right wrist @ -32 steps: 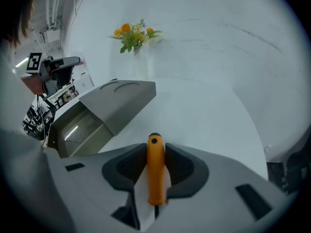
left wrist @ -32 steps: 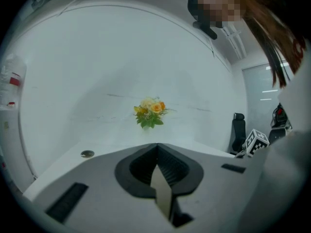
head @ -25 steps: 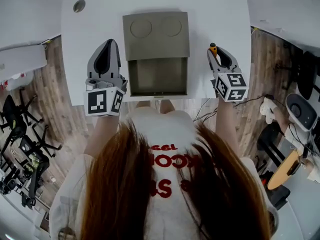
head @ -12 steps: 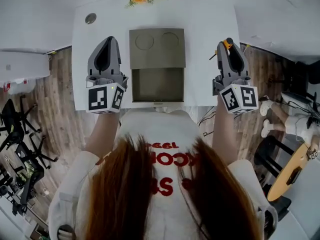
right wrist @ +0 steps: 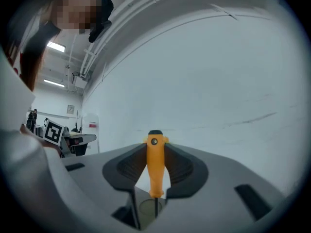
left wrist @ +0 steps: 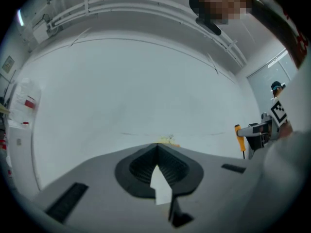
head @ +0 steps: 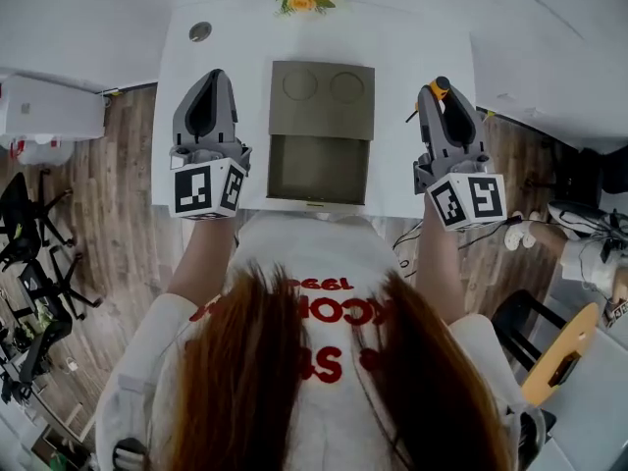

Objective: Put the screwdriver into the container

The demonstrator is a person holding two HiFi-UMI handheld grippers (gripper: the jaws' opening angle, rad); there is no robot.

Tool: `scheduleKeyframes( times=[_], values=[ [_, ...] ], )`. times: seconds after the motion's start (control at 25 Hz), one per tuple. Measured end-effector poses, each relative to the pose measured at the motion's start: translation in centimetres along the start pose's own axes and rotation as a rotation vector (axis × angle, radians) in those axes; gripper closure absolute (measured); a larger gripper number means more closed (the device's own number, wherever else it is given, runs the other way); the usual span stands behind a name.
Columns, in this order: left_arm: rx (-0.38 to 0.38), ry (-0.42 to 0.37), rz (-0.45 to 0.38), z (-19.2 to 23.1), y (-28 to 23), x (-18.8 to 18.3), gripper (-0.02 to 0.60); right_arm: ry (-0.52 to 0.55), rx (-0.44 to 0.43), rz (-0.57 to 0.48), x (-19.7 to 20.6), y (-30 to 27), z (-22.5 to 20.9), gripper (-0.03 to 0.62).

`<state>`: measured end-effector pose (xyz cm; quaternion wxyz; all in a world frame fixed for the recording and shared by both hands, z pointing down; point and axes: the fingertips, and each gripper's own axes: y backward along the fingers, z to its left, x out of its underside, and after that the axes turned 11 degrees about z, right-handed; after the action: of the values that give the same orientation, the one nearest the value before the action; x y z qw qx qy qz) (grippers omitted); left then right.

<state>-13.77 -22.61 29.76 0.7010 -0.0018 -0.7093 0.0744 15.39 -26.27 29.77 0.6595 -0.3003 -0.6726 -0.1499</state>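
I've got the right gripper (head: 438,96) clamped on the orange screwdriver (right wrist: 155,161), handle up, shaft hanging below the jaws. The left gripper (head: 210,77) has its jaws together with nothing in them. The grey container (head: 320,165) sits open on the white table (head: 417,42) between them. The shirt (head: 314,263) has red print (upside down, can't read it).
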Motion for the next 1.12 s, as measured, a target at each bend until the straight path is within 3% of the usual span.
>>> scheduleKeyframes(
  times=[0.2, 0.32, 0.64, 0.92, 1.12],
  values=[
    [-0.072, 0.003, 0.000, 2.3, 1.4, -0.1, 0.575, 0.016, -0.112, 0.003, -0.5, -3.0, 3.1, 0.482],
    [-0.106, 0.017, 0.015, 3.7, 2.7, 0.7, 0.575, 0.010, -0.185, 0.059, 0.8, -4.8, 5.6, 0.482],
    [-0.117, 0.068, 0.122, 2.2, 4.9, 6.1, 0.575, -0.004, -0.384, 0.453, 13.3, -5.9, 10.5, 0.482],
    [-0.112, 0.096, 0.203, 3.0, 5.1, 8.3, 0.575, 0.004, -0.442, 0.734, 20.8, -6.1, 13.1, 0.482],
    [-0.114, 0.098, 0.240, 3.6, 5.7, 9.5, 0.575, 0.110, -0.459, 0.860, 25.3, -5.7, 15.2, 0.482]
  ],
)
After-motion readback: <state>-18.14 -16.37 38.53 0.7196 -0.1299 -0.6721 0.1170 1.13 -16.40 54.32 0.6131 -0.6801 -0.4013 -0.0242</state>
